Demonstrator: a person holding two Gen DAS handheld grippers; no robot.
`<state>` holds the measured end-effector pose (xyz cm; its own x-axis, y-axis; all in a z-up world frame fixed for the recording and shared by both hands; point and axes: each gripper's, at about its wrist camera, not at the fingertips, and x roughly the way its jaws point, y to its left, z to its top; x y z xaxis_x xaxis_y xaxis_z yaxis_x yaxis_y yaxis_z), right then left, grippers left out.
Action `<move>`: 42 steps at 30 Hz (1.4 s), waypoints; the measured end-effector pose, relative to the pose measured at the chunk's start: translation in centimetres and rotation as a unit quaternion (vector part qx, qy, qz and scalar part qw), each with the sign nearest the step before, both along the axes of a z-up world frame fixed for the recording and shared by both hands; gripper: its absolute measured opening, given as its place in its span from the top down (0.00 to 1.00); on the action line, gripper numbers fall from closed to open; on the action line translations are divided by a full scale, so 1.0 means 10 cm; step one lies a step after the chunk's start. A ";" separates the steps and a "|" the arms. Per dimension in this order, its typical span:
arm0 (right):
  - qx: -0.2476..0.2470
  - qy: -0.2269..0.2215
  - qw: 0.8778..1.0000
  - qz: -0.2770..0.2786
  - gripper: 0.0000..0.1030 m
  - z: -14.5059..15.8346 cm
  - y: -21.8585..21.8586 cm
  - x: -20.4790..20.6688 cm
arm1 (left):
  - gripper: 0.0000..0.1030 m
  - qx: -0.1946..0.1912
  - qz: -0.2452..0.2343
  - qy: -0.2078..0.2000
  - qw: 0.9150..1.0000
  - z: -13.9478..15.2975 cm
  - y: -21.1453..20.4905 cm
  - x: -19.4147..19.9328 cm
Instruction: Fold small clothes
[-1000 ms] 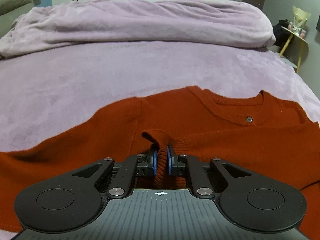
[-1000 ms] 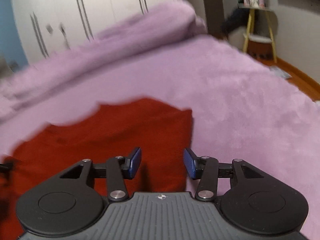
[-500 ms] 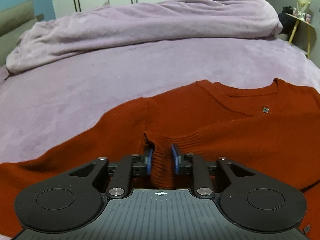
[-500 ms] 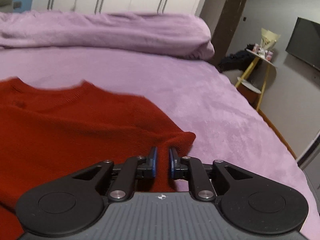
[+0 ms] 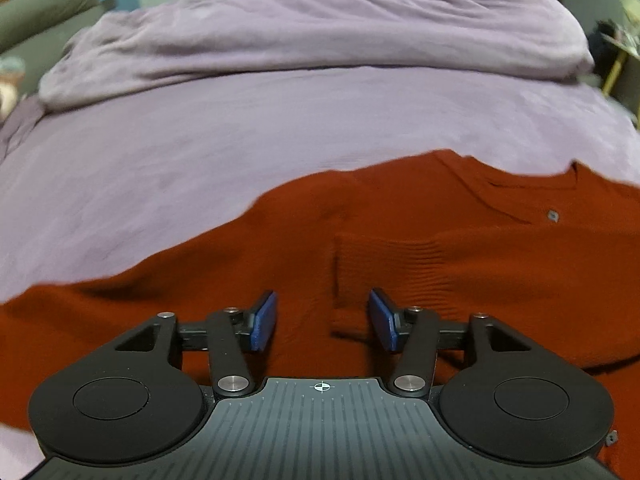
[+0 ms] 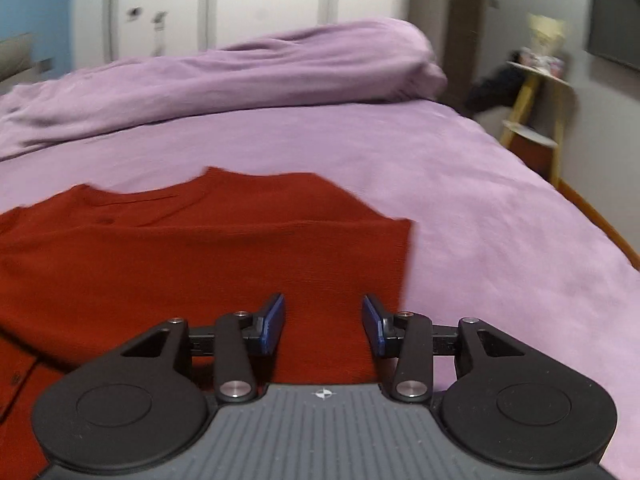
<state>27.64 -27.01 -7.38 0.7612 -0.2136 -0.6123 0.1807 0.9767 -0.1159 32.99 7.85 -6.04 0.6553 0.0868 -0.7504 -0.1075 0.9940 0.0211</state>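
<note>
Sweater: a rust-red knitted sweater (image 5: 400,240) lies flat on the bed, neckline toward 12 o'clock in the left wrist view; a small grey tag (image 5: 552,215) sits below the collar at about 2 o'clock.
Sleeve: one sleeve is folded over the body, and its ribbed cuff (image 5: 360,276) lies flat just ahead of the left gripper, apart from both pads.
Right edge: in the right wrist view the sweater (image 6: 200,264) ends in a straight side edge at about 1 o'clock from the right gripper.
Left gripper: the left gripper (image 5: 323,318) has its jaws opening, blue pads about half apart; the cuff lies in the gap, but the pads do not press it.
Right gripper: the right gripper (image 6: 323,326) has its jaws opening too, over the sweater's side part; nothing is pinched.
Bed cover: a lilac plush cover (image 5: 200,152) is under the sweater.
Duvet: a bunched lilac duvet (image 5: 320,32) lies across the far side, at 12 o'clock.
Side table: a yellow-legged table (image 6: 536,108) stands beside the bed, at 2 o'clock in the right view.
</note>
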 end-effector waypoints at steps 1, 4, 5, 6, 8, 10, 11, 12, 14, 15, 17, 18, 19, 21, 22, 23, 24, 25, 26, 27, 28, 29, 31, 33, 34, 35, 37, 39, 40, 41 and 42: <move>-0.015 -0.001 1.000 -0.009 0.55 0.03 0.04 -0.06 | 0.44 -0.013 0.009 -0.001 1.000 0.02 0.09 -0.06; 0.019 -0.016 1.000 0.009 0.55 0.17 0.14 -0.34 | 0.40 -0.084 0.045 -0.016 0.995 0.09 0.50 -0.42; 0.051 -0.017 0.998 0.026 0.51 0.20 0.18 -0.46 | 0.39 -0.105 0.061 -0.022 0.992 0.10 0.66 -0.56; 0.067 -0.016 0.997 0.039 0.49 0.21 0.21 -0.56 | 0.35 -0.127 0.083 -0.029 0.988 0.09 0.86 -0.74; 0.083 -0.012 0.995 0.054 0.46 0.22 0.33 -0.76 | 0.34 -0.154 0.132 -0.035 0.979 0.04 1.23 -1.04; 0.124 -0.004 0.990 0.067 0.47 0.21 0.42 -0.91 | 0.34 -0.174 0.191 -0.037 0.965 -0.05 1.63 -1.34; 0.141 -0.002 0.988 0.066 0.47 0.19 0.46 -0.95 | 0.34 -0.182 0.220 -0.035 0.958 -0.10 1.82 -1.47; 0.160 0.005 0.985 0.066 0.47 0.18 0.50 -1.00 | 0.38 -0.192 0.244 -0.034 0.950 -0.14 1.97 -1.56; 0.181 0.015 0.982 0.058 0.47 0.14 0.55 -1.03 | 0.48 -0.234 0.277 -0.057 0.930 -0.21 2.29 -1.77; 0.188 0.019 0.981 0.053 0.47 0.14 0.59 -1.05 | 0.48 -0.252 0.288 -0.067 0.921 -0.22 2.42 -1.82; 0.190 0.023 0.980 0.052 0.48 0.16 0.64 -1.05 | 0.48 -0.271 0.322 -0.096 0.902 -0.22 2.66 -1.89; 0.193 0.025 0.979 0.055 0.48 0.19 0.67 -1.05 | 0.48 -0.281 0.340 -0.112 0.890 -0.24 2.79 -1.90; 0.196 0.027 0.979 0.058 0.50 0.20 0.69 -1.07 | 0.49 -0.292 0.357 -0.119 0.879 -0.27 2.90 -1.90; 0.195 0.030 0.978 0.061 0.51 0.24 0.72 -1.08 | 0.53 -0.331 0.379 -0.136 0.853 -0.36 3.11 -1.91; 0.193 0.032 0.979 0.063 0.53 0.24 0.74 -1.09 | 0.62 -0.355 0.392 -0.143 0.837 -0.42 3.22 -1.92; 0.189 0.035 0.979 0.064 0.55 0.24 0.76 -1.09 | 0.66 -0.372 0.405 -0.149 0.822 -0.47 3.29 -1.93; 0.187 0.038 0.980 0.062 0.56 0.23 0.77 -1.08 | 0.72 -0.387 0.410 -0.157 0.811 -0.51 3.36 -1.93; 0.186 0.040 0.980 0.061 0.59 0.23 0.78 -1.08 | 0.82 -0.392 0.415 -0.158 0.805 -0.54 3.38 -1.92; 0.186 0.040 0.980 0.059 0.61 0.22 0.77 -1.09 | 0.86 -0.392 0.419 -0.156 0.804 -0.56 3.40 -1.90; 0.186 0.040 0.980 0.057 0.61 0.22 0.77 -1.09 | 0.87 -0.391 0.418 -0.154 0.805 -0.57 3.41 -1.89; 0.187 0.040 0.980 0.056 0.63 0.22 0.76 -1.09 | 0.89 -0.382 0.413 -0.154 0.812 -0.54 3.41 -1.88; 0.187 0.039 0.980 0.055 0.65 0.22 0.75 -1.10 | 0.90 -0.369 0.406 -0.154 0.822 -0.50 3.39 -1.90; 0.187 0.038 0.980 0.053 0.69 0.21 0.74 -1.09 | 0.91 -0.331 0.374 -0.169 0.850 -0.33 3.24 -1.86; 0.187 0.035 0.980 0.054 0.71 0.22 0.73 -1.09 | 0.91 -0.300 0.330 -0.181 0.877 -0.08 3.04 -1.79; 0.187 0.034 0.980 0.054 0.73 0.22 0.72 -1.09 | 0.91 -0.286 0.293 -0.190 0.892 0.08 2.87 -1.73; 0.188 0.030 0.980 0.053 0.73 0.23 0.70 -1.10 | 0.91 -0.280 0.259 -0.198 0.903 0.23 2.73 -1.65; 0.194 0.024 0.979 0.050 0.74 0.25 0.67 -1.12 | 0.91 -0.270 0.172 -0.217 0.922 0.55 2.27 -1.48; 0.200 0.019 0.978 0.047 0.74 0.28 0.63 -1.14 | 0.91 -0.261 0.089 -0.229 0.934 0.78 1.75 -1.32; 0.204 0.015 0.978 0.046 0.74 0.29 0.60 -1.15 | 0.91 -0.256 0.045 -0.230 0.938 0.86 1.46 -1.24; 0.206 0.013 0.977 0.046 0.74 0.31 0.58 -1.15 | 0.91 -0.253 0.002 -0.225 0.941 0.92 1.13 -1.14; 0.208 0.012 0.977 0.046 0.74 0.32 0.56 -1.15 | 0.89 -0.252 -0.027 -0.217 0.943 0.92 0.86 -1.06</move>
<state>16.11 -21.37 -4.20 0.7500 0.1266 -0.6492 0.0912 0.9524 0.2910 22.34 16.46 3.14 0.9030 -0.2514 -0.3484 0.0536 0.8704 -0.4894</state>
